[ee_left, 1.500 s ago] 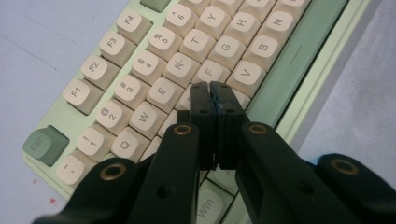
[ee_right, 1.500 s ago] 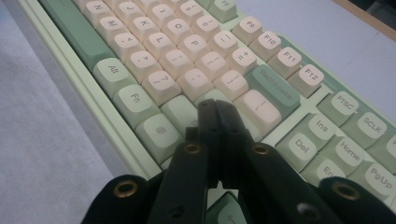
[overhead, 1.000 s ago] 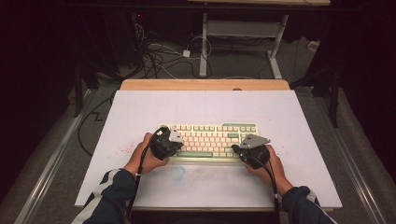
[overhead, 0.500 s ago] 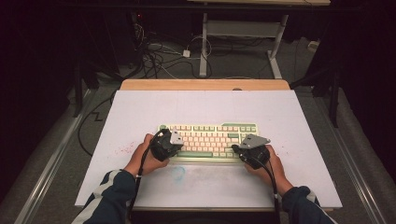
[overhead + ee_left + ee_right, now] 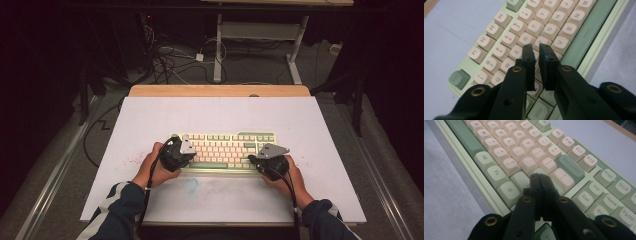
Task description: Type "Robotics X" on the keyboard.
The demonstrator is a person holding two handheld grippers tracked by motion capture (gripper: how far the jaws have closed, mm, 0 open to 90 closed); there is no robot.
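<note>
- As the keyboard (image 5: 225, 151) lies near the middle of the desk (image 5: 150, 115), a little toward its near edge, we judge the step in hand to be typing on it with the jaw tips, one gripper over each end.
- Nearest to us, our forearms come in over the near edge, the left hand (image 5: 156, 167) and right hand (image 5: 292, 175) each wrapped around a gripper at the keyboard's near side.
- The left gripper (image 5: 535, 46) has its jaws slightly parted, a narrow gap between them and nothing held; in the left gripper view the tips hang over the letter keys between the E and V keys, and we cannot tell if they touch a key.
- The right gripper (image 5: 539, 176) has its jaws pressed together on nothing, tips poised over the pale green key just beside the Backspace key (image 5: 570, 167); contact is hidden by the jaws themselves.
- For the next move we reckon each tip must come straight down on one keycap only, since the neighbours sit close; the closed right pair suits that better than the parted left pair.
- Beyond the keyboard the white desk top runs bare to the wooden far edge (image 5: 220, 90).
</note>
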